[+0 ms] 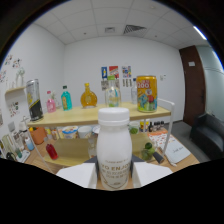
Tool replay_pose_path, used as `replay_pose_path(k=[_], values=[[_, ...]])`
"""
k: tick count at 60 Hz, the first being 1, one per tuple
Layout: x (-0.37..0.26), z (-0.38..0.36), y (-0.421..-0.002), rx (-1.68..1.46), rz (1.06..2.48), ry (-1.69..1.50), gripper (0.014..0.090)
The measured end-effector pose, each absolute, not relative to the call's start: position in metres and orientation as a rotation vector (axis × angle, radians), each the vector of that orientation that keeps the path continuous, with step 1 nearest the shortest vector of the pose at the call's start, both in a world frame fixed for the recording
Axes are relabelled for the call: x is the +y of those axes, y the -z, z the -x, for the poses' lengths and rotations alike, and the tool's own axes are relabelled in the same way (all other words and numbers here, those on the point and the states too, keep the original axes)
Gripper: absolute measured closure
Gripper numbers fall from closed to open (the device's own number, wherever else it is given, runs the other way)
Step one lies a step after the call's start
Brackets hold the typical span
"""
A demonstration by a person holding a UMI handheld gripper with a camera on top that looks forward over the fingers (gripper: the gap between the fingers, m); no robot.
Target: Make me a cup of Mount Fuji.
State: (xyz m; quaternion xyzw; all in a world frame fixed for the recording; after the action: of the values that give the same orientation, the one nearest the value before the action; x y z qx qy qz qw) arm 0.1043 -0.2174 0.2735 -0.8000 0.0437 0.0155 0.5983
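From my seat the white bottle (114,147) loses its base at 6 o'clock behind the black mask, which also hides the gripper (114,181) fingertips. Its label print is blurred, perhaps reading "ENJOY". Small jars on the lower shelf (75,161) at 9 o'clock are too tiny to identify.

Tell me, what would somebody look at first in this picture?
Probably the white bottle with its white cap, standing tall right between the gripper's two pale fingers, which sit close at each side of it. Next, the big colourful can on the wooden shelf beyond it, and the round orange bottle further along that shelf.
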Motion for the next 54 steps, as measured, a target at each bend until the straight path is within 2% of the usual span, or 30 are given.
replay_pose_path(k=[12, 21, 33, 54], values=[[-0.231, -0.122, -0.161, 0.083, 1.999, 0.014, 0.0559], [-0.234, -0.131, -0.117, -0.01, 2.054, 0.116, 0.056], [-0.229, -0.15, -0.103, -0.351, 2.026, 0.442, 0.056], [-0.207, -0.147, -0.125, -1.076, 1.745, 1.007, 0.0561]])
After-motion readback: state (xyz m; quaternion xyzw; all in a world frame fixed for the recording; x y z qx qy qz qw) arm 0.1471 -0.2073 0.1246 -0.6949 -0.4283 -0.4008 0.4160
